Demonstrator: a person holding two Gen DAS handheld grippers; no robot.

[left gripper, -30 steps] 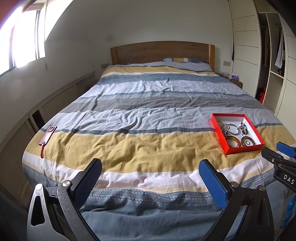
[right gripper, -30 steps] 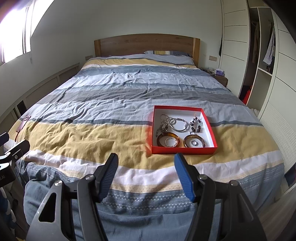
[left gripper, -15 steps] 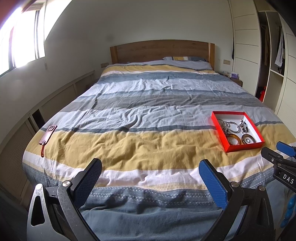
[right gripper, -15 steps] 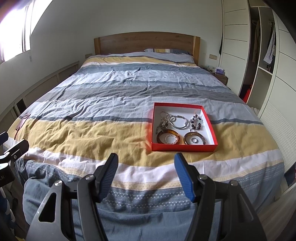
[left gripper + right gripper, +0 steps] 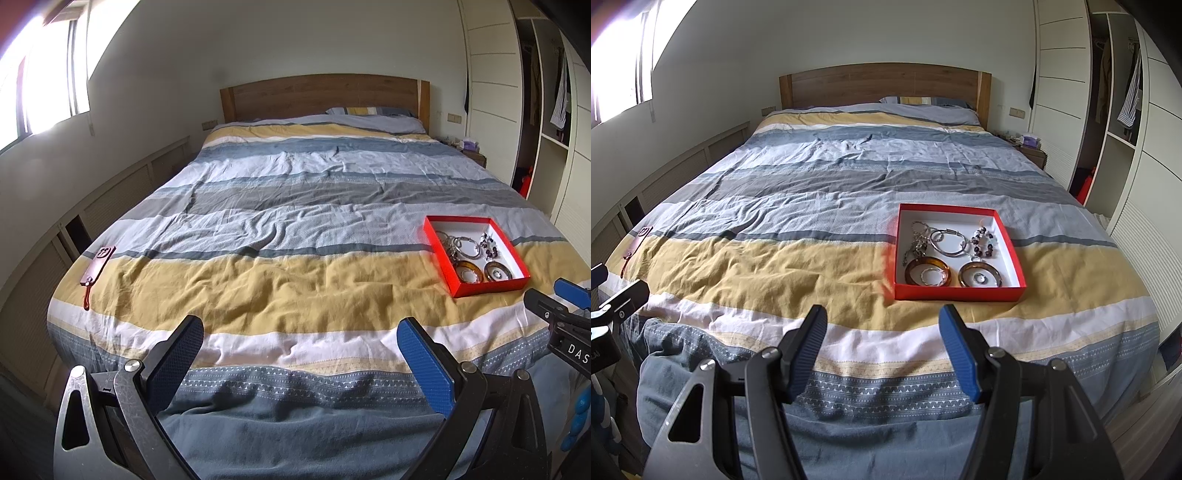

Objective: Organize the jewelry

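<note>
Both tools (image 5: 301, 341) (image 5: 882, 328) open, empty — one red box (image 5: 956, 293), two amber bangles (image 5: 928, 272)

Matt, rumpled cloth duvet (image 5: 798, 236), wooden headboard (image 5: 882, 85) — glossy amber bangles (image 5: 927, 272) in a red cardboard-looking box (image 5: 956, 293).

Bed (image 5: 849, 206): red box (image 5: 955, 292), phone (image 5: 99, 264).

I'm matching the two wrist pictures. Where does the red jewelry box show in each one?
Left wrist: red jewelry box sits at the right, on the yellow stripe.
Right wrist: the box sits right of centre, beyond the open gripper.
Shared landmark: wooden headboard.
</note>
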